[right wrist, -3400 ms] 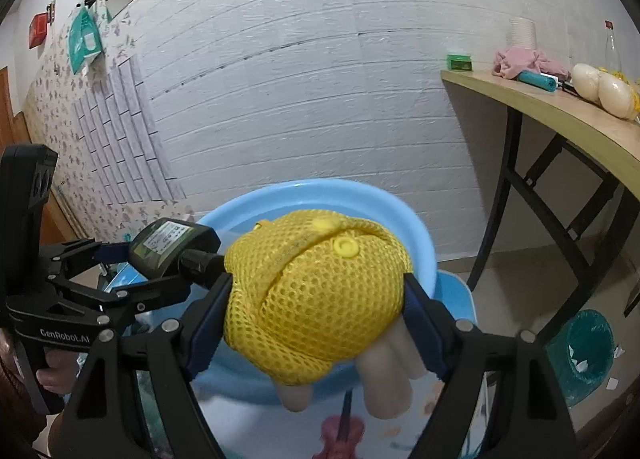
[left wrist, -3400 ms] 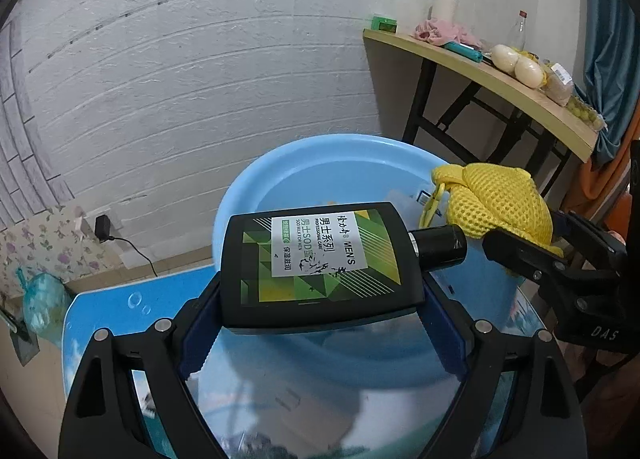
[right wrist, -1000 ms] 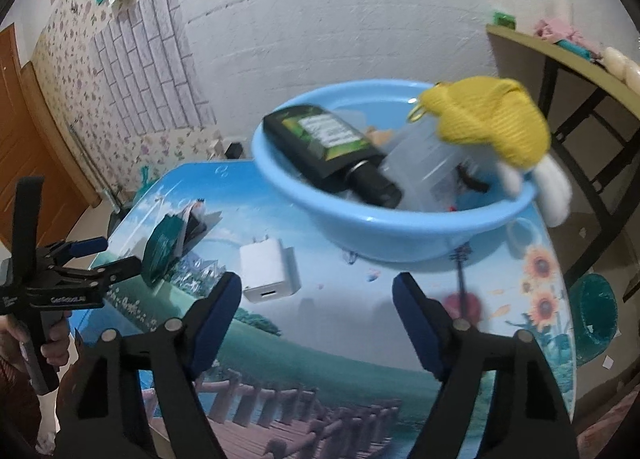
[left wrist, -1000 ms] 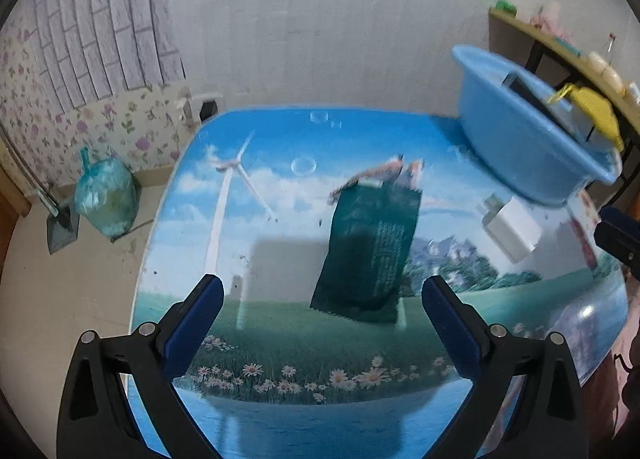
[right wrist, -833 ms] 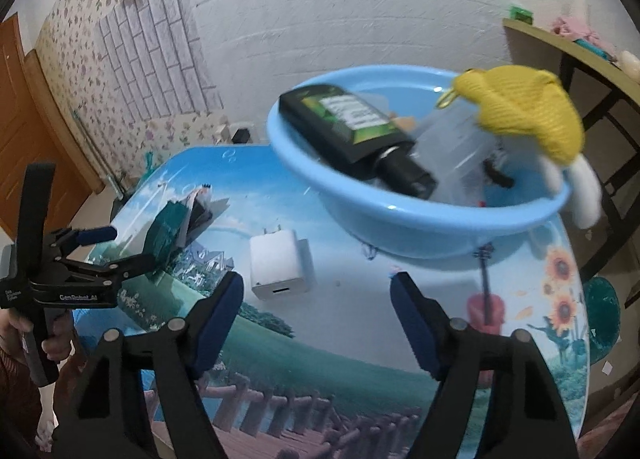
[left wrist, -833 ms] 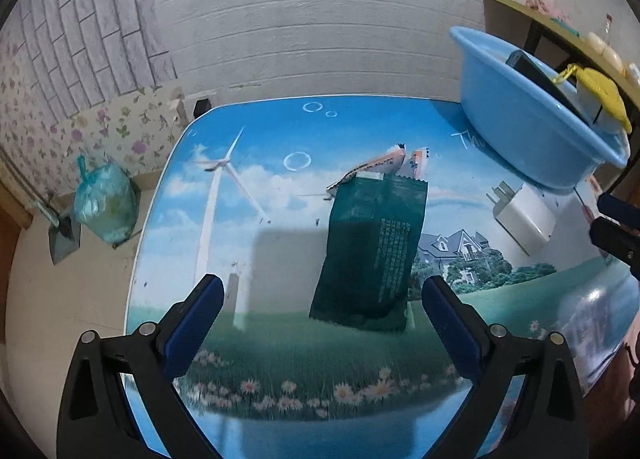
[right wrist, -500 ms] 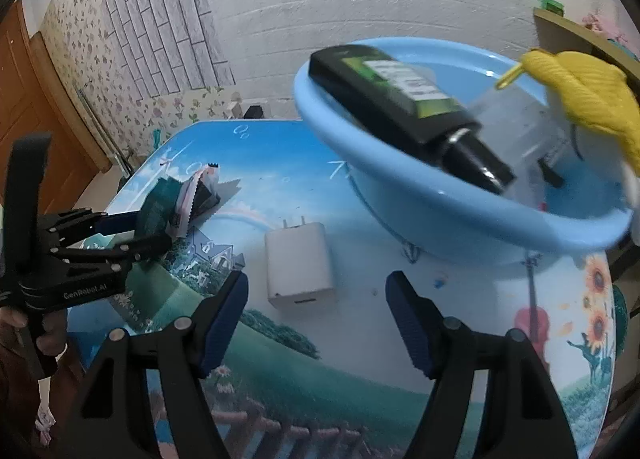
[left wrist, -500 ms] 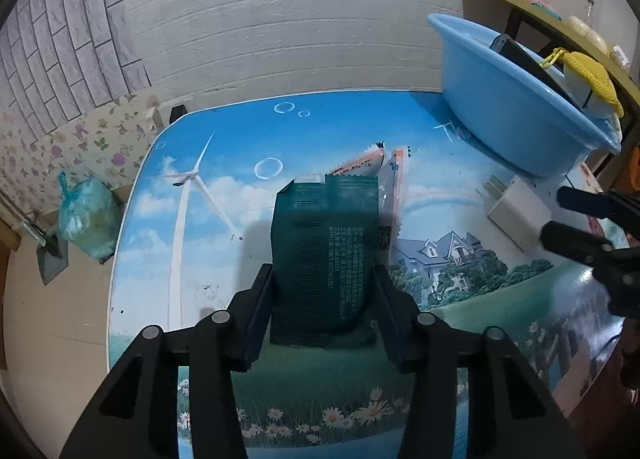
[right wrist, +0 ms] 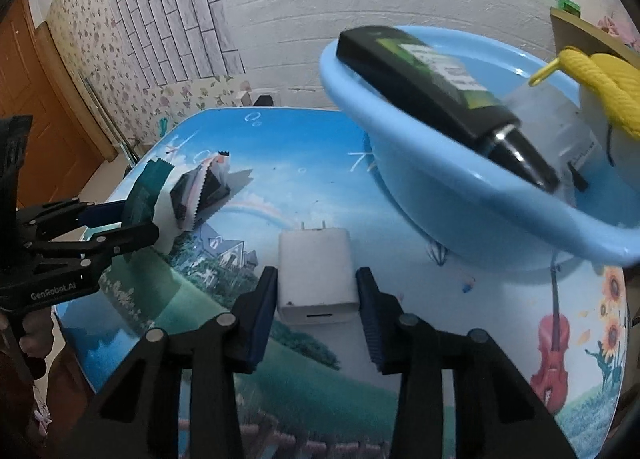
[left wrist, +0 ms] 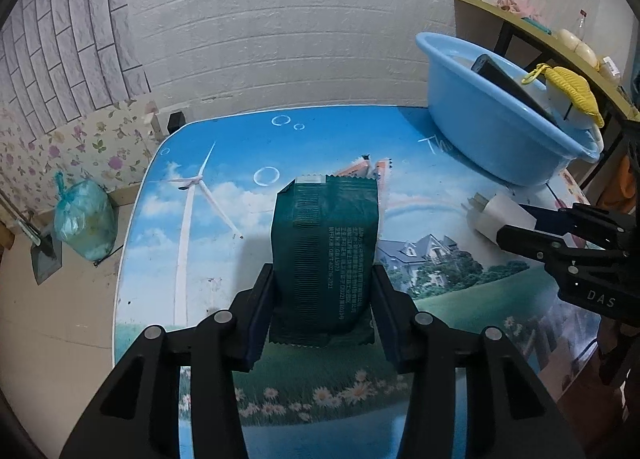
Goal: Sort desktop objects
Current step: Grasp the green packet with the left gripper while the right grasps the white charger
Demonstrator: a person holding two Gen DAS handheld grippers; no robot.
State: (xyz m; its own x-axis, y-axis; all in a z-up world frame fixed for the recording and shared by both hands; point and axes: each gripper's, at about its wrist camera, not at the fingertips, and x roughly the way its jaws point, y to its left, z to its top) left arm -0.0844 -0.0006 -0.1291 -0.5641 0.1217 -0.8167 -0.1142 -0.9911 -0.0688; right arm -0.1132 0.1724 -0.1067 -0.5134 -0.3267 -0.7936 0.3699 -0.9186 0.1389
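My left gripper [left wrist: 322, 279] is shut on a dark green snack packet [left wrist: 325, 255] lying on the picture-printed table [left wrist: 224, 219]. An orange packet [left wrist: 362, 169] peeks out behind it. My right gripper [right wrist: 316, 279] has its jaws close on both sides of a white charger [right wrist: 316, 275], touching or nearly so. The blue basin [right wrist: 460, 203] at the back right holds a black bottle [right wrist: 420, 71], a yellow mesh item [right wrist: 612, 79] and a clear container. The right gripper also shows in the left wrist view [left wrist: 516, 225] at the charger [left wrist: 494, 213].
A wooden shelf [left wrist: 560, 43] with small items stands behind the basin. A teal rubbish bag [left wrist: 84, 219] and a dustpan lie on the floor at the left. The white brick wall is just behind the table. A wooden door [right wrist: 36, 99] is at the far left.
My left gripper has closed on the green packet. My right gripper has come down to the white charger and narrowed around it.
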